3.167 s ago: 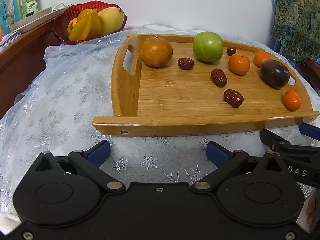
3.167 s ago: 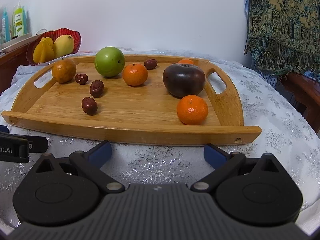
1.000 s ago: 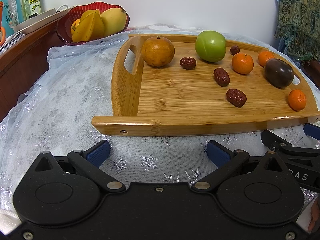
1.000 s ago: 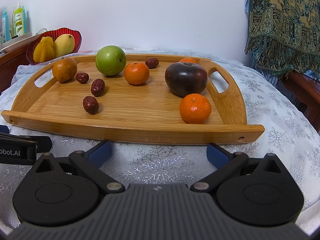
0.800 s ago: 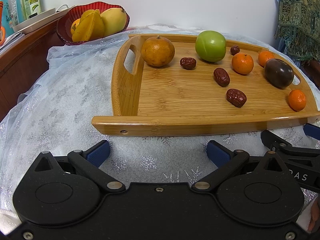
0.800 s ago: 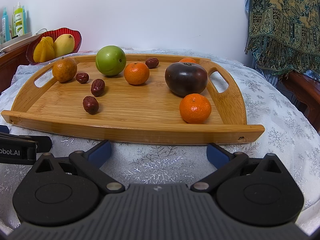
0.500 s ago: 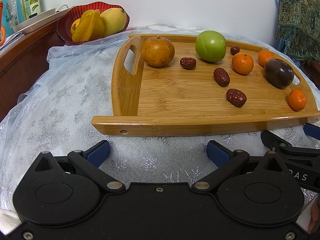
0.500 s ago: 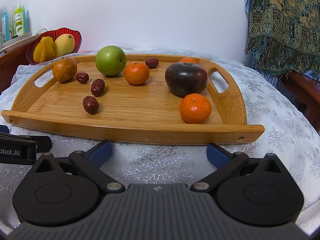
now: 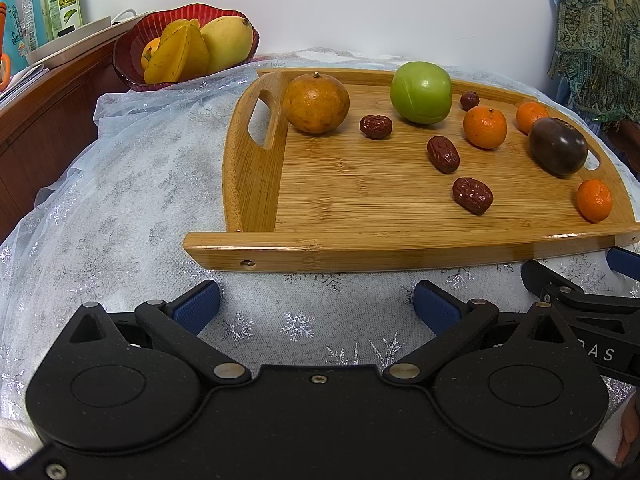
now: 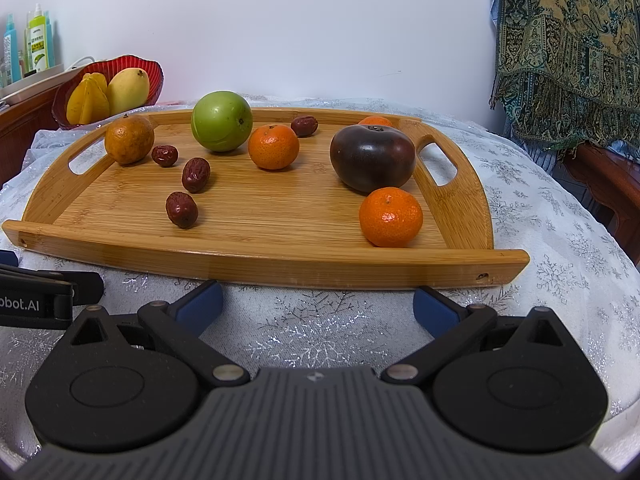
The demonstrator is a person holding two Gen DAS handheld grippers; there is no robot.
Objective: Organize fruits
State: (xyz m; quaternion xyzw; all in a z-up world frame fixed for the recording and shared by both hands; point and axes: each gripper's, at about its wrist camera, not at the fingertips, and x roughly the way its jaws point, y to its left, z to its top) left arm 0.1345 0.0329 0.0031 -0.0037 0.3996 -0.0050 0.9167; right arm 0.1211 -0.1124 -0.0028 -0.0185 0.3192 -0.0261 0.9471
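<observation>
White letters reading "obot.AI" stand on the black body of the left gripper [image 10: 36, 300], seen at the left edge of the right wrist view; the word's start is cut off. In the left wrist view, pale letters "DAS" stand on the black body of the right gripper [image 9: 592, 320], at the right edge. The bottles [image 9: 60, 0] behind the red bowl [image 9: 128, 52] carry printed labels too small to read.

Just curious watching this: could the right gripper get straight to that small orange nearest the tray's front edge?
Probably yes: the right gripper is open, the small orange sits apart from the dark fruit, behind only the low tray rim.
</observation>
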